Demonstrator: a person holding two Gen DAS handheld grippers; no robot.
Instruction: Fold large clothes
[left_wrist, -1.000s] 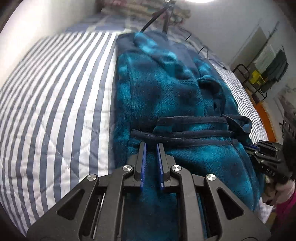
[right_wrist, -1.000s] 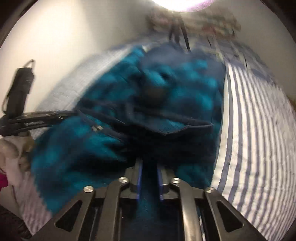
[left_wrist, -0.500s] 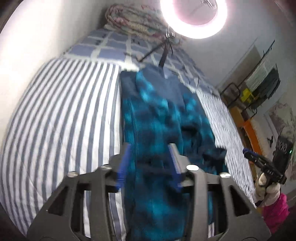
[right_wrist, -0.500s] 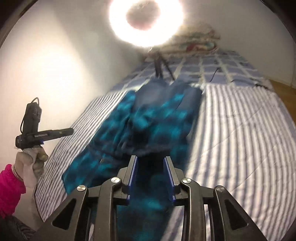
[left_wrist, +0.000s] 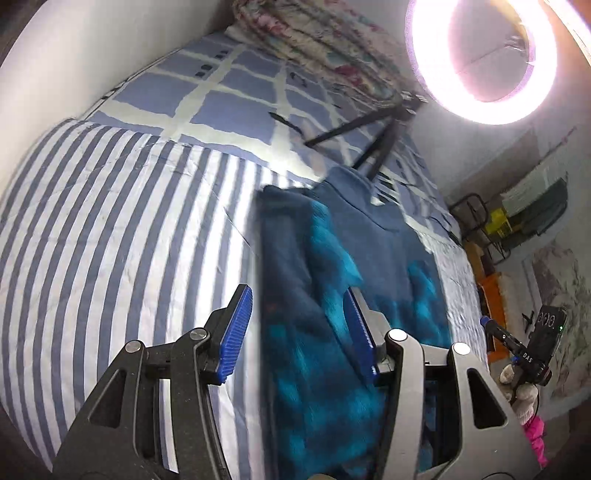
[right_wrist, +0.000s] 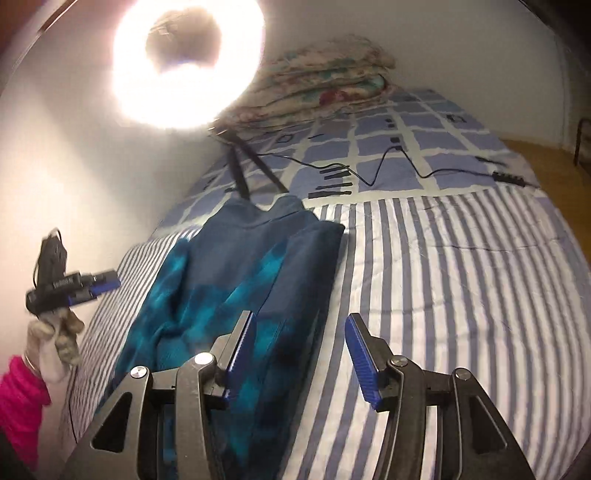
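Fleece garment lies folded lengthwise on the striped quilt, both left gripper and right gripper just opened and empty; its loose, thick layers could slump apart before regrasp.

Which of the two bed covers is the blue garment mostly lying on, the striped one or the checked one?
The striped cover. The teal and navy garment lies mostly on its stripes; the checked cover meets only the garment's far end, near the ring light.
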